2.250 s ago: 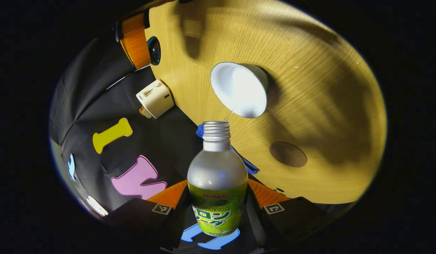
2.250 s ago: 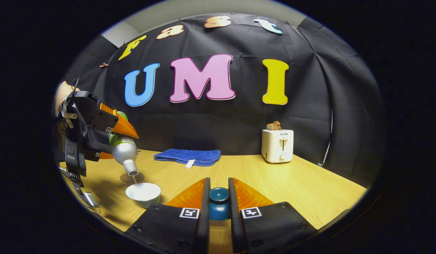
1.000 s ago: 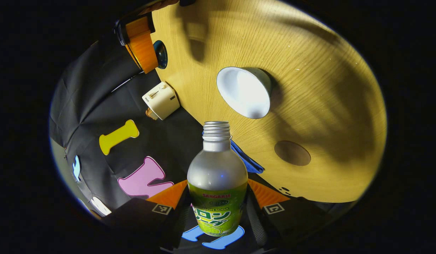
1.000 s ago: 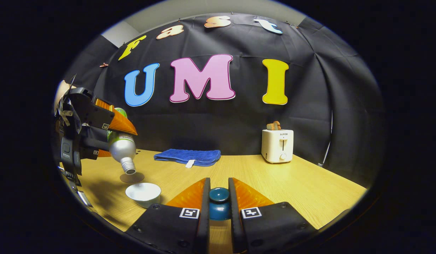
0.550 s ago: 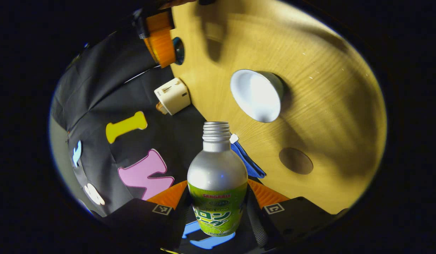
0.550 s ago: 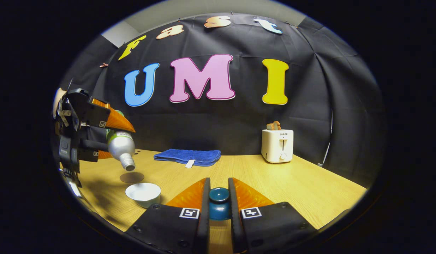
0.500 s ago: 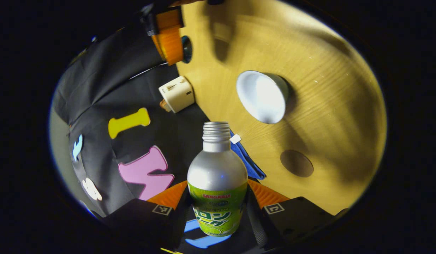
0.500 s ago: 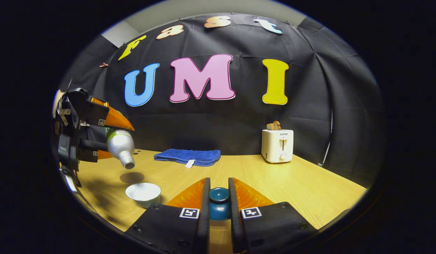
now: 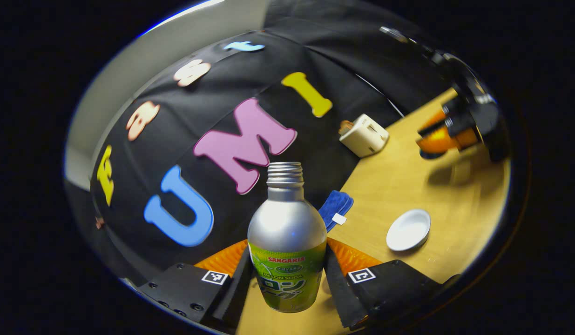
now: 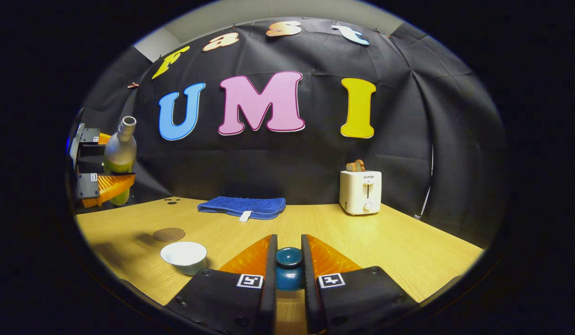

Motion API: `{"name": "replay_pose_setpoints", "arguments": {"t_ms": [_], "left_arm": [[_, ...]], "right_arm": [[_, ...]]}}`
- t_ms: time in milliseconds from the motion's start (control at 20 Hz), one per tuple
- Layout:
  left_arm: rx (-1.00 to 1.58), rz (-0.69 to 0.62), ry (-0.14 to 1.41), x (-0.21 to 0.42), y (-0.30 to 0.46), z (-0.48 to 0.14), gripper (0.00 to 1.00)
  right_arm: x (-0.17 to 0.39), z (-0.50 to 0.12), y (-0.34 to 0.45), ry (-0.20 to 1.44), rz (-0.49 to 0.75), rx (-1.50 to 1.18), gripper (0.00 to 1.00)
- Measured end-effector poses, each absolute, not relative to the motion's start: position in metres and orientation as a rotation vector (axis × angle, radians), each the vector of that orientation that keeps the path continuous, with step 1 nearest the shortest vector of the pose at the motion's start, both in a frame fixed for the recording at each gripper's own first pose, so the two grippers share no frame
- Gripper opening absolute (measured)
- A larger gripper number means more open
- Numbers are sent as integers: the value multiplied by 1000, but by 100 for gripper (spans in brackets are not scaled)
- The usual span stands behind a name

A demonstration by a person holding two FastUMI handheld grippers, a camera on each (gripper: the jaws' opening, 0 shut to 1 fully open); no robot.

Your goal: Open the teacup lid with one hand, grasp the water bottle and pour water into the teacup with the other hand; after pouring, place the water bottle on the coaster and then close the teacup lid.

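Overhead, the left gripper [image 10: 111, 160] clamps the water bottle [image 10: 118, 156] upright above the table [image 10: 408, 246]; the right gripper [image 10: 288, 260] pinches the teacup lid [image 10: 288, 267] beside the open teacup [image 10: 183, 257].

The bottle [image 9: 287, 242] is silver with a green label. The cup [image 10: 184, 256] is white, the cloth [image 10: 242, 206] blue.

This is a staged recording booth dressed as a kitchen corner, not a real home. Black cloth [image 10: 292, 158] hangs as the back wall behind a bare wooden table [image 10: 399, 242]. Ahead and right of the right claw stands a toaster [image 10: 360, 191]; straight ahead lies a folded blue towel [image 10: 243, 206].
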State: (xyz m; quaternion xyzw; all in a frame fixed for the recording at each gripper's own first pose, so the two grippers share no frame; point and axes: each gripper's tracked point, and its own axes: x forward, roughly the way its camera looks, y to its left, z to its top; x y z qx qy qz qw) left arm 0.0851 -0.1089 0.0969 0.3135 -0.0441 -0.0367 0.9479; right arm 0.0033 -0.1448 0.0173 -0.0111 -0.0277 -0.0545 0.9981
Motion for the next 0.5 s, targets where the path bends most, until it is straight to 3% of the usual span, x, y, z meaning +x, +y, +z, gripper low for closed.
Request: {"name": "replay_pose_setpoints", "arguments": {"t_ms": [350, 500], "left_arm": [[-33, -131, -64, 138, -75, 81, 78], [-93, -203, -27, 164, -65, 61, 79]], "right_arm": [[3, 17, -145, -56, -108, -22, 28], [4, 17, -145, -56, -108, -22, 28]]}}
